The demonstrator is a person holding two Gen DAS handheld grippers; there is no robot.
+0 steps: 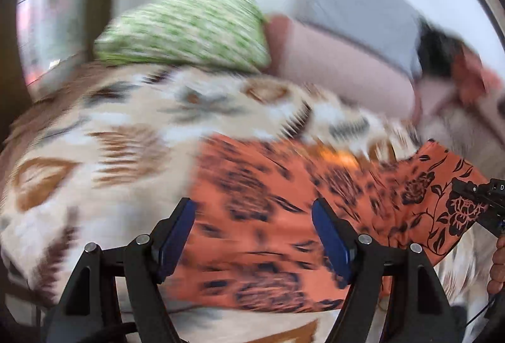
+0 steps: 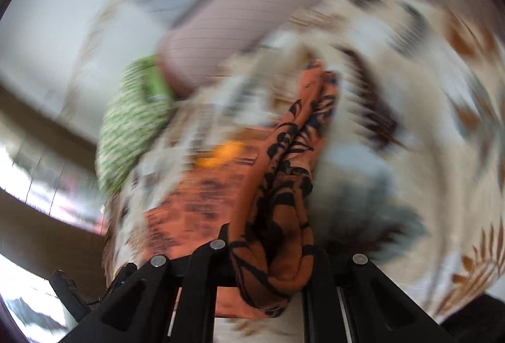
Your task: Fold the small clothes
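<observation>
Blur smears most of our left wrist view, and we can read no brand or label; only a white "D" shows on the black body of the right tool (image 1: pixel 481 201) at the right edge. Our left tool (image 1: pixel 252 235) stands with its blue pads (image 1: pixel 176 239) well apart and nothing between them; the orange cloth (image 1: pixel 268 216) lies beyond and below. That cloth, orange with black flowers, is spread on the bed (image 1: pixel 94 138), whose cover is cream with brown and grey leaves. Its long axis runs from lower left to upper right, and its right end rises to the right tool, which grips it there. A hand (image 1: pixel 498 264) shows just under that tool. Behind the cloth sit a green pillow (image 1: pixel 183 30) and a pink bolster (image 1: pixel 341 65) against the wall; neither touches the cloth.

In our right wrist view, also blurred, we see no writing. The right tool (image 2: pixel 271 264) is clamped on the orange cloth (image 2: pixel 284 185): a bunched fold fills the narrow gap between its black fingers (image 2: pixel 202 273). From there the gathered cloth points away up the frame, while the rest trails down to the left onto the bed (image 2: pixel 410 90). The green pillow (image 2: pixel 132 128) and pink bolster (image 2: pixel 236 21) lie farther off at upper left.
</observation>
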